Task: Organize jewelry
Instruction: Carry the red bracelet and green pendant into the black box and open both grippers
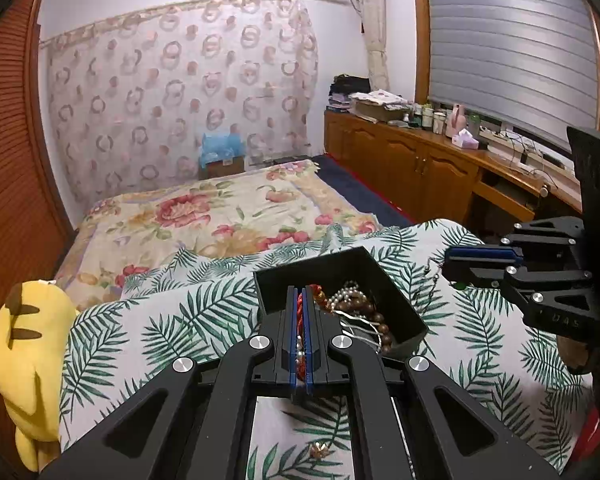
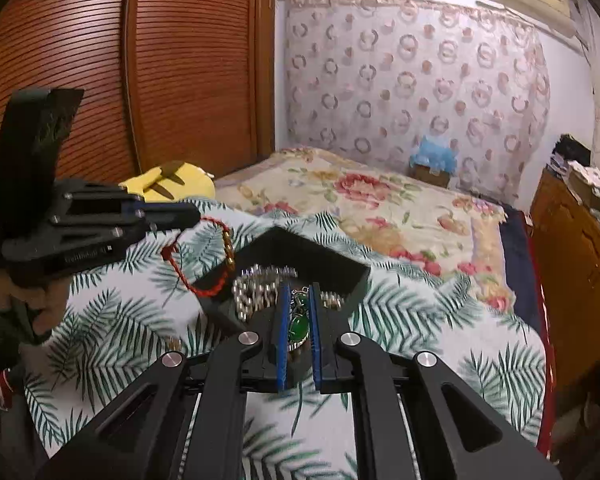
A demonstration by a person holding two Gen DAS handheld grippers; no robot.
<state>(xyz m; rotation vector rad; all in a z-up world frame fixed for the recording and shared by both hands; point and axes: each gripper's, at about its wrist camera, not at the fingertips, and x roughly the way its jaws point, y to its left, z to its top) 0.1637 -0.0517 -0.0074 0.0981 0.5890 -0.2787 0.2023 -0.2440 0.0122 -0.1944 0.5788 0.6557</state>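
Left gripper [image 1: 300, 300] pinches the red cord bracelet [image 2: 204, 264]; right gripper [image 2: 298, 300] is clamped on the green pendant [image 2: 299, 326], both at the black box [image 1: 400, 300].
Bracelet hangs long axis vertical, its low end draped over the box's left rim: shift it fully inside before letting go. Pendant is already above the pearl strand [image 2: 256, 284] inside; release it low.

left gripper [image 1: 301, 300] clamps red cord [image 1: 300, 312] | over black box [image 1: 396, 300]
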